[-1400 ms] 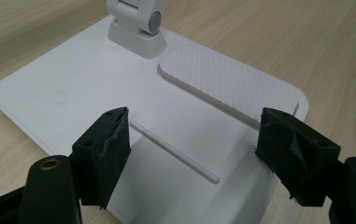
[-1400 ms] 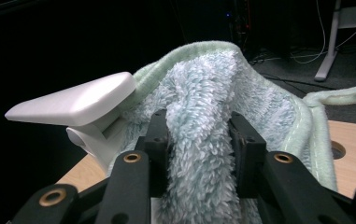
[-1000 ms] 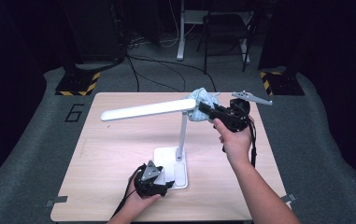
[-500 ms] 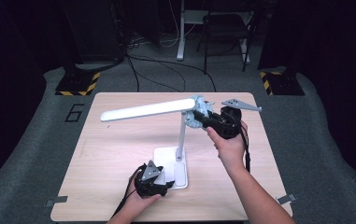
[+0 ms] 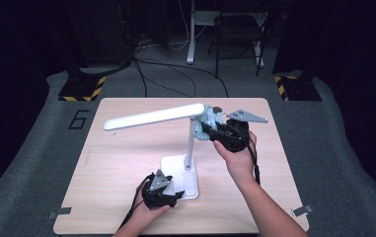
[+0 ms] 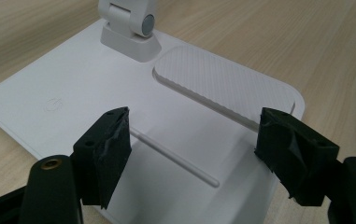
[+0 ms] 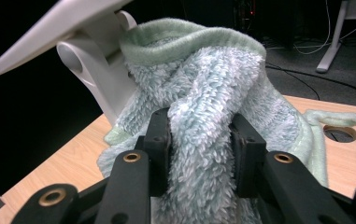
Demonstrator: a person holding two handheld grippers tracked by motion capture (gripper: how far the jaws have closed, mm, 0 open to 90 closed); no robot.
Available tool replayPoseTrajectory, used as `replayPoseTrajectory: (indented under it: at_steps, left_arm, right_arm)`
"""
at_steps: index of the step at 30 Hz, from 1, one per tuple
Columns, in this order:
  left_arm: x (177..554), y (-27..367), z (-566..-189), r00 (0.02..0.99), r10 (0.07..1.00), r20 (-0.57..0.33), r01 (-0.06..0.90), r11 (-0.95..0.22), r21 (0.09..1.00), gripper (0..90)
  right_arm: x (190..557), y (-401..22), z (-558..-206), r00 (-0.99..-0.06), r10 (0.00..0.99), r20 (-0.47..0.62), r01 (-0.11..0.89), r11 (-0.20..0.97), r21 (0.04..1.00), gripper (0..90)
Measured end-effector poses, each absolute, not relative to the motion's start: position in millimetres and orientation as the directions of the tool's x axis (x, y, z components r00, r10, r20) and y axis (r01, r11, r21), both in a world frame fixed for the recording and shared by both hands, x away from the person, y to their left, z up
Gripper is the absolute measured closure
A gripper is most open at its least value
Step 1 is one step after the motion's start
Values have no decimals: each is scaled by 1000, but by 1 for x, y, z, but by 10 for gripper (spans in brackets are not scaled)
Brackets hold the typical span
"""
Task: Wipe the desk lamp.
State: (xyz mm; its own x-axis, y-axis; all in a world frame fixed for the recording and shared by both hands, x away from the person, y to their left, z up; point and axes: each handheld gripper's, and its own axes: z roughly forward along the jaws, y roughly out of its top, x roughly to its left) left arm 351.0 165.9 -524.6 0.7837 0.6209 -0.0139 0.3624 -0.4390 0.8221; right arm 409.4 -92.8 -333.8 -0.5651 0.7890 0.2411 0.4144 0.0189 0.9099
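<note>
Left claw [image 6: 192, 154] spread wide, straddling flat white plastic lamp base [image 6: 96, 98] on the counter [image 5: 126, 163]. Right claw [image 7: 199, 140] clenched on fluffy pale-green cloth [image 7: 203, 93], pressed against hinge just ahead; long white lamp head [image 5: 153, 116] runs leftward beyond.

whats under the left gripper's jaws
The white lamp base, with its ribbed pad, lies under the open left gripper. The wooden table beneath the base is covered.

- The cloth [image 7: 213, 102] is fluffy, pale green fleece with a deep pile.
- The lamp base [image 6: 73, 93] is smooth, matt white plastic; its inset pad [image 6: 222, 84] is finely ribbed.
- The table [image 5: 126, 163] has a light, matt wood-grain top.
</note>
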Motion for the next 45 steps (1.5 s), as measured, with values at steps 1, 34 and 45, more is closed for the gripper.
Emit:
replayPoseTrajectory:
  at_steps: [1,34,45]
  left_arm:
    - [351,166,-525,784,621,-14,362,-439,822,259]
    - [351,165,-525,785,618,-24,366,-433,824,266]
    - [351,167,-525,783,621,-37,376,-426,823,286]
  right_arm:
    - [410,-92,-335,-567,789,236,414,26,910,652]
    - [429,-60,-487,-543,817,196,624,235,745,651]
    - [429,-61,-492,-552,811,195,625,248,740,652]
